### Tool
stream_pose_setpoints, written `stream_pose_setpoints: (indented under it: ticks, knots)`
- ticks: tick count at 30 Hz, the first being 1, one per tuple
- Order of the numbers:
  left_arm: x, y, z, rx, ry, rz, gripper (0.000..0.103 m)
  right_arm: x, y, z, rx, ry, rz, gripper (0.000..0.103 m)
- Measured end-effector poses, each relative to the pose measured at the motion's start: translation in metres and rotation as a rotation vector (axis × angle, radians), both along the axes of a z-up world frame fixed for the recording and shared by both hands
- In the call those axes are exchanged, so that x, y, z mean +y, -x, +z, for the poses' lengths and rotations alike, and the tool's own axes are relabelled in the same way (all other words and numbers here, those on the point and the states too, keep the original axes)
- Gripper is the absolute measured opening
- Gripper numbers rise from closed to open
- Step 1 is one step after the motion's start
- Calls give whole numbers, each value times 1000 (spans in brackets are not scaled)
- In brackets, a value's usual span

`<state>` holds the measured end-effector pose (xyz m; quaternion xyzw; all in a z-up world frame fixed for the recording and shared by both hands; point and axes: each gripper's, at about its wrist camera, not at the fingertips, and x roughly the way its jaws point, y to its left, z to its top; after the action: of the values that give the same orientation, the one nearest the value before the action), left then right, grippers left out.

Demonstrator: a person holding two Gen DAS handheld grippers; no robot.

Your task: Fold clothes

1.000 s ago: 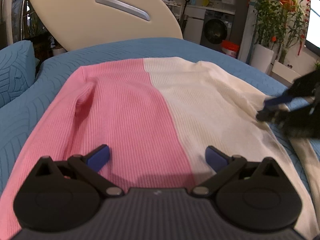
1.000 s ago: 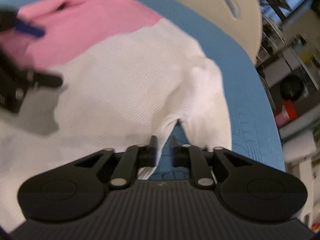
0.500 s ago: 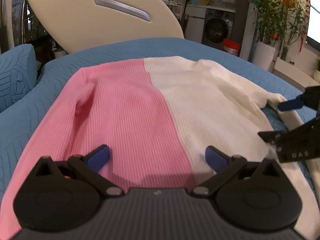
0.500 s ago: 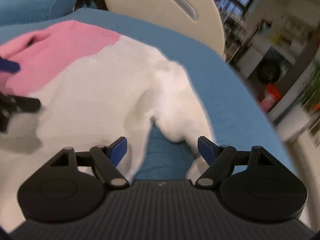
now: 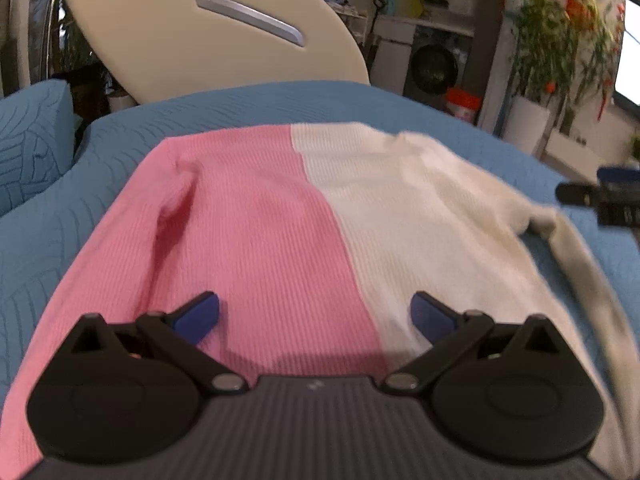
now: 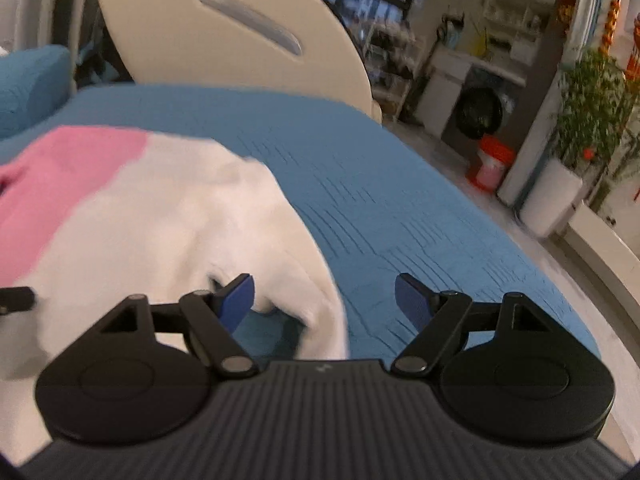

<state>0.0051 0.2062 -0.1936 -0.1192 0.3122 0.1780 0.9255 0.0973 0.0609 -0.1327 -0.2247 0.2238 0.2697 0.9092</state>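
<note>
A knit sweater, pink on its left half [image 5: 248, 232] and white on its right half [image 5: 420, 208], lies spread flat on a blue bedspread [image 5: 280, 100]. My left gripper [image 5: 316, 316] is open and empty, just above the sweater's near edge. My right gripper [image 6: 324, 300] is open and empty over the white sleeve [image 6: 288, 240] at the sweater's right side. The right gripper also shows at the right edge of the left wrist view [image 5: 600, 196]. The sweater's white half [image 6: 168, 220] and pink half [image 6: 68, 176] fill the left of the right wrist view.
A cream headboard [image 5: 200, 28] stands behind the bed. A blue pillow [image 5: 32, 140] lies at the far left. To the right are a washing machine [image 6: 480, 108], an orange-lidded bucket [image 6: 492, 164], white planters with plants [image 6: 552, 196] and bare bedspread [image 6: 420, 208].
My right gripper opened and let go of the white sleeve, which now lies on the bed. It pulled back to the right. My left gripper stayed open in place.
</note>
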Motion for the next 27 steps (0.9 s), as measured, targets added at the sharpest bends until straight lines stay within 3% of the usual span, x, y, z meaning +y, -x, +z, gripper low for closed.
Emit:
stream_pose_setpoints:
  ticks: [2,4,6,10,12,17,23,24,27]
  knots:
    - [9,7,12,-13,-26,-7,103,-2,36,-2,-20,-111,33,80]
    - [20,17,26,-18,-67,-4,103,-11,57,-1,-37,-154,47,80]
    - [36,34,44,-25,-101,8,103,-27,89,-20,-70,-195,63,80]
    - [89,62,74,-39,-107,124,103,-34,94,-22,-7,-192,7,80]
    - [126,59,76,9,-43,183,103,-38,93,-16,-15,-327,25,80]
    - [192,29,62,52,171,246,93,-26,94,-25,31,-344,68,80]
    - [226,-32,24,91,376,192,59,-24,82,-20,63,-402,136,80]
    - [227,-40,19,103,404,171,47,-23,81,-19,77,-412,135,80]
    - [223,-58,9,156,406,115,41,-22,73,-20,127,-421,113,80]
